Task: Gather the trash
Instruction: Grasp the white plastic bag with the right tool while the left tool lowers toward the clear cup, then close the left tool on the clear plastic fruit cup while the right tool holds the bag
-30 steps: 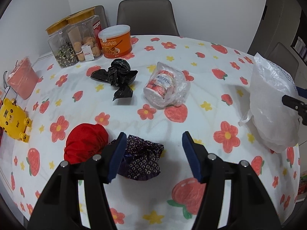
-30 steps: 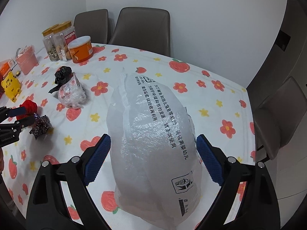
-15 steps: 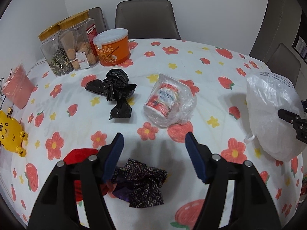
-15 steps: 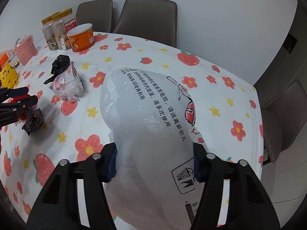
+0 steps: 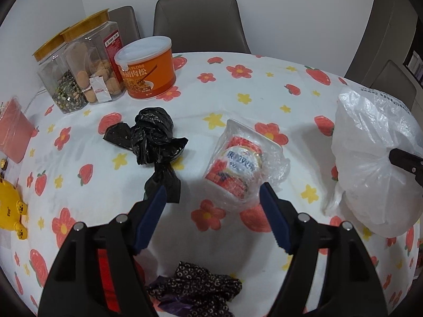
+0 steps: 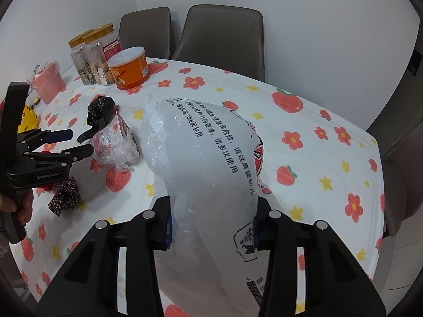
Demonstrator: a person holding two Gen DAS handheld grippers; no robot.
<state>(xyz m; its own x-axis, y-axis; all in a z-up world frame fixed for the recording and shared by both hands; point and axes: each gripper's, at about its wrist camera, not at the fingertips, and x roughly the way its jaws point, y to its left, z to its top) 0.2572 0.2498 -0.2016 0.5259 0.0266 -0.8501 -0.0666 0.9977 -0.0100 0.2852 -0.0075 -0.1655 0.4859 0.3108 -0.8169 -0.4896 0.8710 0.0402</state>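
My left gripper (image 5: 212, 212) is open and empty, just short of a yogurt cup wrapped in clear plastic (image 5: 238, 166) lying on the flowered tablecloth (image 5: 264, 100). A crumpled black bag (image 5: 153, 137) lies to its left. A dark patterned wrapper (image 5: 195, 288) and a red scrap (image 5: 103, 261) lie under the gripper. My right gripper (image 6: 211, 227) is shut on a large white plastic bag (image 6: 208, 163), also in the left wrist view (image 5: 370, 158). The left gripper (image 6: 74, 142) shows in the right wrist view beside the wrapped cup (image 6: 116, 142).
Two gold-lidded clear jars (image 5: 87, 60) and an orange tin (image 5: 148, 71) stand at the back left. A pink container (image 5: 13, 132) and a yellow toy (image 5: 10, 211) are at the left edge. Grey chairs (image 5: 198, 23) stand behind the table and at its right (image 6: 401, 179).
My left gripper has moved forward from over the patterned wrapper toward the wrapped cup, staying open. My right gripper has closed on the white bag.
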